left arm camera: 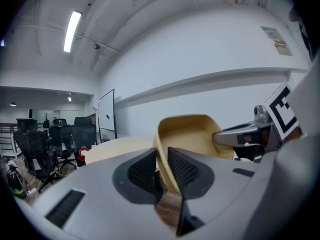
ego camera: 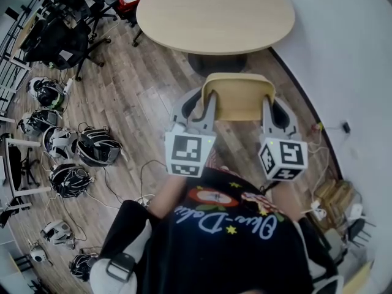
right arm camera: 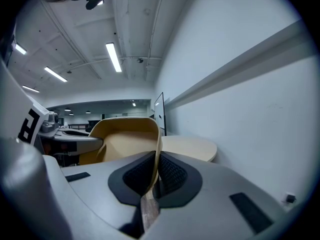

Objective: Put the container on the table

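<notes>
In the centre of the head view, the tan container (ego camera: 239, 98) is held in the air between the two tools, its open side facing up and its rounded walls showing as a pale rim. The left hand-held gripper (ego camera: 208, 108) is clamped on the wall at the container's left edge. In the left gripper view, that thin wall runs up between the two ribbed pads, which press on it from either side. The right hand-held gripper (ego camera: 268, 110) grips the opposite wall at the container's right edge in the same way. In its own view the jaws are closed on the upright tan edge, with the container's hollow spreading to the left of the frame. The container hangs over the wooden floor (ego camera: 141, 103), just below the round tabletop (ego camera: 214, 14) that fills the upper middle of the head view, and does not touch it. In both gripper views the tabletop lies beyond the container. Helmets (ego camera: 67, 146) lie on the floor along the left side, office chairs (ego camera: 61, 35) stand in the upper left, and a white wall (ego camera: 349, 60) runs down the right.
</notes>
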The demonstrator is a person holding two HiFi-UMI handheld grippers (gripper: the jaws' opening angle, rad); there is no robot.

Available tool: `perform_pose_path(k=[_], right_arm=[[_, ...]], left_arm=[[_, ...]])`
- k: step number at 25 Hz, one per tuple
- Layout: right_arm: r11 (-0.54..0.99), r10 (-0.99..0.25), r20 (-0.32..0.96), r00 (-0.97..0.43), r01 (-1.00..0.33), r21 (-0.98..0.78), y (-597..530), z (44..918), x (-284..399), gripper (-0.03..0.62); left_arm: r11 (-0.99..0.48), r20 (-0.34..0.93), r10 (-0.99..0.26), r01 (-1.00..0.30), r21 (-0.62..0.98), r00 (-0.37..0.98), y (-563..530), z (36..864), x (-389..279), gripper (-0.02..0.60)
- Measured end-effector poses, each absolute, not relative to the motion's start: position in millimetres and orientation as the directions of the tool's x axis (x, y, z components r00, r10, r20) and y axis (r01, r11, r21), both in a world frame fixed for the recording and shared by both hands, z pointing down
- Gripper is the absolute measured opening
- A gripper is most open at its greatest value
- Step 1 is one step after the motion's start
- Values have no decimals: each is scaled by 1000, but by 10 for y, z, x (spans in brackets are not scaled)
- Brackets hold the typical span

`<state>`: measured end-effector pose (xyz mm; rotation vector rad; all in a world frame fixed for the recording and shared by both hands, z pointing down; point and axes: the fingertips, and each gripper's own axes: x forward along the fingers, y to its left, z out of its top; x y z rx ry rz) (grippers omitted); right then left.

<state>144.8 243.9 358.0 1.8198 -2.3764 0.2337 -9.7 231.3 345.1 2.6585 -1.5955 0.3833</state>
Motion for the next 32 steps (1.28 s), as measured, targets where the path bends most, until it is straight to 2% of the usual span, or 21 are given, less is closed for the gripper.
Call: perform_pose_path(k=[14,32], right_arm=[[216,-954,210,-215,-976,-17,1535,3613,1433,14],[202,-950,245,-195,-979,3,100,3660,1005,14]], left_arm=[[-516,198,-847,-853,-85,493,1345,3477,-111,72],[-530,215,-834,-847,-50,509,-109,3551,-543,72]])
